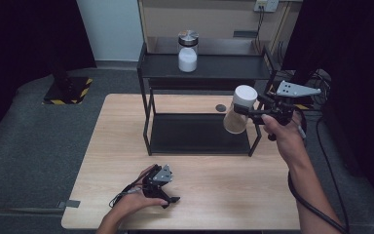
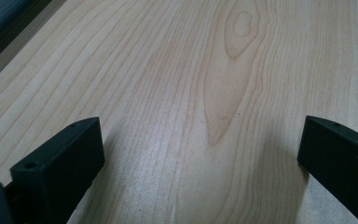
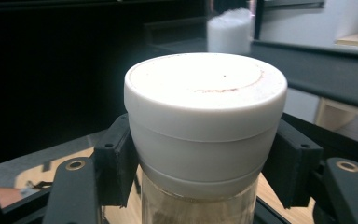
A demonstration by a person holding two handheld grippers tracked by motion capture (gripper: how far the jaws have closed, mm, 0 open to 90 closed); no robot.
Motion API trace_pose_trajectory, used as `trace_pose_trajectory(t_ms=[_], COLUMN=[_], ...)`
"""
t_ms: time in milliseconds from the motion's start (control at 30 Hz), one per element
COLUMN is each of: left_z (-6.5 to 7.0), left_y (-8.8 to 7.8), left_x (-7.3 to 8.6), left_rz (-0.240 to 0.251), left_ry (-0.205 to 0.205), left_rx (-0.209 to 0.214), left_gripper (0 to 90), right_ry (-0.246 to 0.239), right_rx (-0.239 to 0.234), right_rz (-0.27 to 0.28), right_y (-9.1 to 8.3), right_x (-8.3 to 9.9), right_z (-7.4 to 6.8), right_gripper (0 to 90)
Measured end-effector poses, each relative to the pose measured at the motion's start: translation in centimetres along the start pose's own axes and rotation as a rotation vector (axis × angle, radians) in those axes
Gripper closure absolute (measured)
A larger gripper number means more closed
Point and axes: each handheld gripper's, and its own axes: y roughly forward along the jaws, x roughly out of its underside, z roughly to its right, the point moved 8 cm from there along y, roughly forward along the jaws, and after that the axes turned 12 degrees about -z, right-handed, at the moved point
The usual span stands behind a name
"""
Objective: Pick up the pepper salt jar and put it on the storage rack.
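- At the rack's right front corner, right gripper [image 1: 254,110] pinches the jar [image 1: 238,111] by its white lid [image 1: 245,95], jaws clamped on both sides of the lid's lower band.
- Jar is off the table [image 1: 214,185], beside the black rack [image 1: 204,73], long axis near vertical, slightly tilted, lid end up and glass end down.
- Right gripper view: lid [image 3: 205,112] top face, faint brown ring on it, brownish contents under the glass; high view can't resolve that.
- High view adds a second jar [image 1: 187,51] with white contents on the rack's top shelf.
- Left gripper [image 1: 168,187] rests low at the table's near edge; left gripper view shows jaws spread, bare wood between them.
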Motion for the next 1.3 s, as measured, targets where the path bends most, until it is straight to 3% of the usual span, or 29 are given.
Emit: trace_pose_trajectory(t_ms=[500,1300], left_z=[0.0,0.0], left_y=[0.0,0.0], left_x=[0.0,0.0], left_rz=[0.000,-0.001], left_ry=[-0.001,-0.001], left_rx=[0.000,0.002], left_gripper=[0.0,0.0], right_ry=[-0.031,-0.067], right_rx=[-0.056,-0.033], right_rz=[0.002,0.013], right_y=[-0.1,0.5], right_x=[-4.0,-11.9], right_z=[0.4,1.8], right_gripper=[35.7,35.6])
